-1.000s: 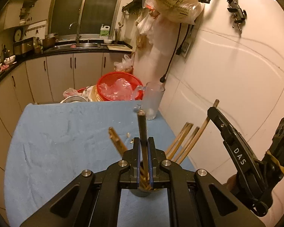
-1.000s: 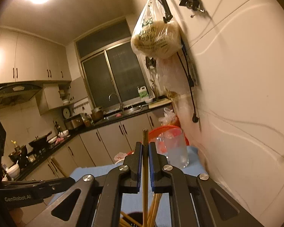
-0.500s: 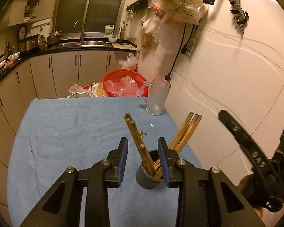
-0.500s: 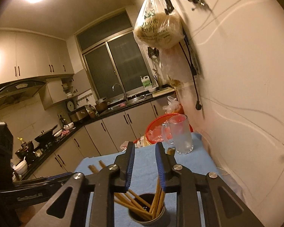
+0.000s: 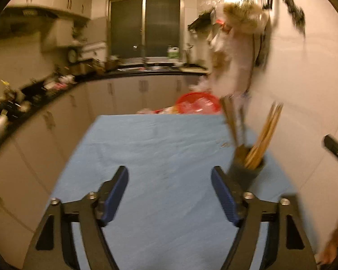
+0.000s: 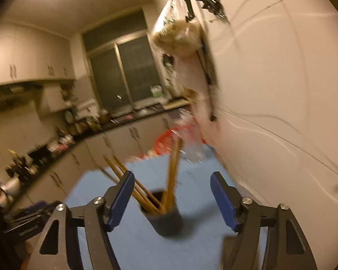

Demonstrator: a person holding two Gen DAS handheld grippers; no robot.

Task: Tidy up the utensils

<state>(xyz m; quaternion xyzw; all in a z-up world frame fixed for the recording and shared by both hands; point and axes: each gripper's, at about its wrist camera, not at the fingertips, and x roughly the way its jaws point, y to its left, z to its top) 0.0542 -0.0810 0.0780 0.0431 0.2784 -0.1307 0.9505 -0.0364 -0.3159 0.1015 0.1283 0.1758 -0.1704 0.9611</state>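
The left gripper (image 5: 169, 191) and right gripper (image 6: 171, 196) have just been opening, jaws apart, empty. Only the right view looks into the cup (image 6: 165, 221) of chopsticks (image 6: 172, 175); the left shows the broad blue bench (image 5: 164, 139).

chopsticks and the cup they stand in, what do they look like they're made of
The chopsticks: probably bamboo or wood, going by their matte tan-yellow colour and thin straight shafts; blur hides any grain. The cup: dark grey, dull and without glints, so possibly plastic or matte ceramic; the look leaves that open.
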